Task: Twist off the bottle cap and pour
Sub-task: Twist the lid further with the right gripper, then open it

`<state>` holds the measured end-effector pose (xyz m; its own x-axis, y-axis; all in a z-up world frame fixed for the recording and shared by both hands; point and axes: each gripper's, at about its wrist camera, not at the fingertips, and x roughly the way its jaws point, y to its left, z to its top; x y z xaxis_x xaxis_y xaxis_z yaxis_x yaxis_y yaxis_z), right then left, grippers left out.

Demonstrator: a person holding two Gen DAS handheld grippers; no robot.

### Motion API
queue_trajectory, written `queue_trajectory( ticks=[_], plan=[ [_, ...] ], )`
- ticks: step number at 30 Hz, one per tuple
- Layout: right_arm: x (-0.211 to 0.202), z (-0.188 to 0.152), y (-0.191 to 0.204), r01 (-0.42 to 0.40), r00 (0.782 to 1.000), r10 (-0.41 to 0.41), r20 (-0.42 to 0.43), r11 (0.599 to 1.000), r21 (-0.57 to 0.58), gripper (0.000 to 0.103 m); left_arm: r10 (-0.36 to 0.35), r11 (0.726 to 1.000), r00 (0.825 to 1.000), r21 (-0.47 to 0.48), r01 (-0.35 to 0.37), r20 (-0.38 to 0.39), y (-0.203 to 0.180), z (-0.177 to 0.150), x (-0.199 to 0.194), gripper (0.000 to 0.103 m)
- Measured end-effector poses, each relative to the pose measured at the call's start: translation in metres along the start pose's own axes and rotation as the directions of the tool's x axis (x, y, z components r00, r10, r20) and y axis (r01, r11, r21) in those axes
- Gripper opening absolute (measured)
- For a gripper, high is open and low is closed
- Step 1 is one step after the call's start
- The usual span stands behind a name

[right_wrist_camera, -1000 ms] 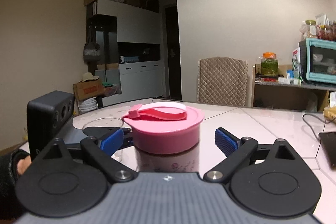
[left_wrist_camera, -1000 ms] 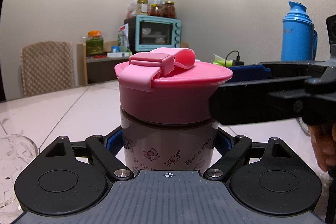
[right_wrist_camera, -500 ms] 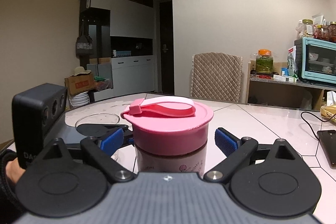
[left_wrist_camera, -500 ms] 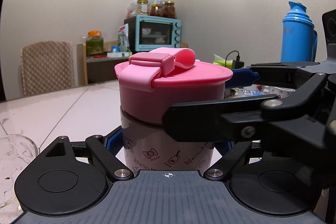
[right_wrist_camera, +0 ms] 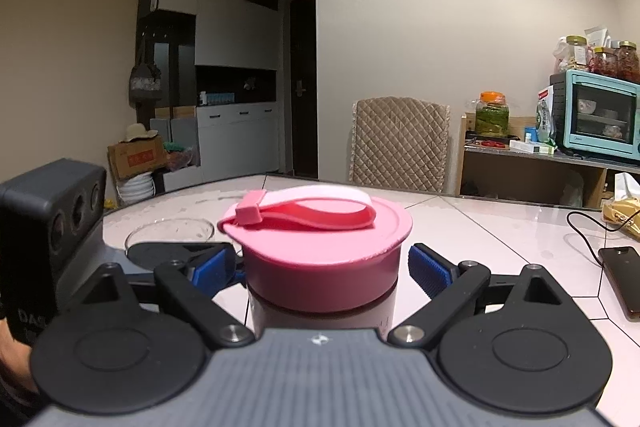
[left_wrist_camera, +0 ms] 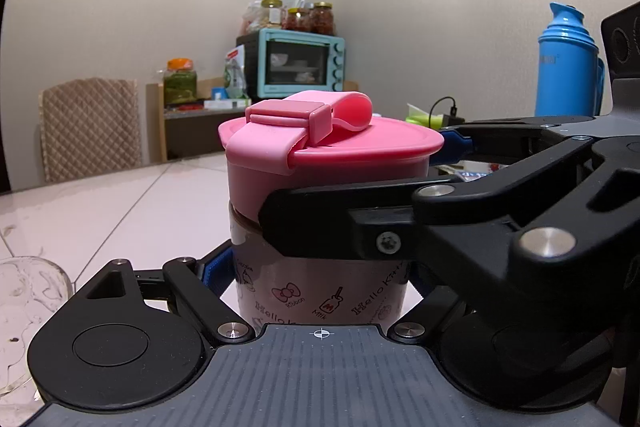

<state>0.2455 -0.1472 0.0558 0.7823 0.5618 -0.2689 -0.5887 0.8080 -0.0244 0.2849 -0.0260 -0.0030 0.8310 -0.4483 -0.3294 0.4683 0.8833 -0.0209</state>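
Observation:
A bottle [left_wrist_camera: 320, 291] with a printed clear body and a wide pink screw cap [left_wrist_camera: 328, 163] with a strap stands on the white table [left_wrist_camera: 100, 211]. My left gripper [left_wrist_camera: 316, 267] is shut on the bottle's body, low down. My right gripper [right_wrist_camera: 320, 267] straddles the pink cap [right_wrist_camera: 320, 243] at its side wall. Its jaws are closing, and a narrow gap still shows between each blue pad [right_wrist_camera: 428, 271] and the cap. In the left wrist view the near black finger [left_wrist_camera: 340, 223] of the right gripper crosses the front of the cap's lower edge.
A clear glass bowl [right_wrist_camera: 168, 231] sits on the table just left of the bottle, also low left as the bowl [left_wrist_camera: 28, 291]. A blue thermos [left_wrist_camera: 568, 67] stands at the right. A phone [right_wrist_camera: 624, 279] with a cable lies at the right. A quilted chair [right_wrist_camera: 400, 143] stands behind the table.
The right gripper came in from the right and slid around the pink cap, which now sits nearer and lower between its fingers. The left gripper and bottle stayed still.

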Motion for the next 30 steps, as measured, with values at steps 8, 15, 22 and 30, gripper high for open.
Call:
queue_trajectory(
  ticks=[8, 15, 22, 30],
  plan=[
    [0.002, 0.000, 0.000, -0.011, 1.000, 0.011, 0.002, 1.000, -0.006, 0.085, -0.001, 1.000, 1.000, -0.001, 0.001, 0.000, 0.001, 0.001, 0.000, 0.090],
    [0.002, 0.004, -0.013, -0.109, 0.994, 0.107, -0.021, 0.992, -0.066, 0.085, -0.001, 1.000, 1.000, 0.000, 0.001, 0.000, 0.002, 0.002, 0.000, 0.090],
    [0.008, 0.013, -0.049, -0.349, 0.937, 0.342, -0.069, 0.925, -0.151, 0.085, -0.002, 1.000, 1.000, 0.000, 0.002, -0.001, 0.003, 0.002, 0.001, 0.090],
    [0.021, 0.023, -0.086, -0.570, 0.822, 0.560, -0.105, 0.805, -0.164, 0.085, -0.002, 1.000, 1.000, -0.001, 0.002, 0.000, 0.004, 0.002, 0.000, 0.090]
  ],
)
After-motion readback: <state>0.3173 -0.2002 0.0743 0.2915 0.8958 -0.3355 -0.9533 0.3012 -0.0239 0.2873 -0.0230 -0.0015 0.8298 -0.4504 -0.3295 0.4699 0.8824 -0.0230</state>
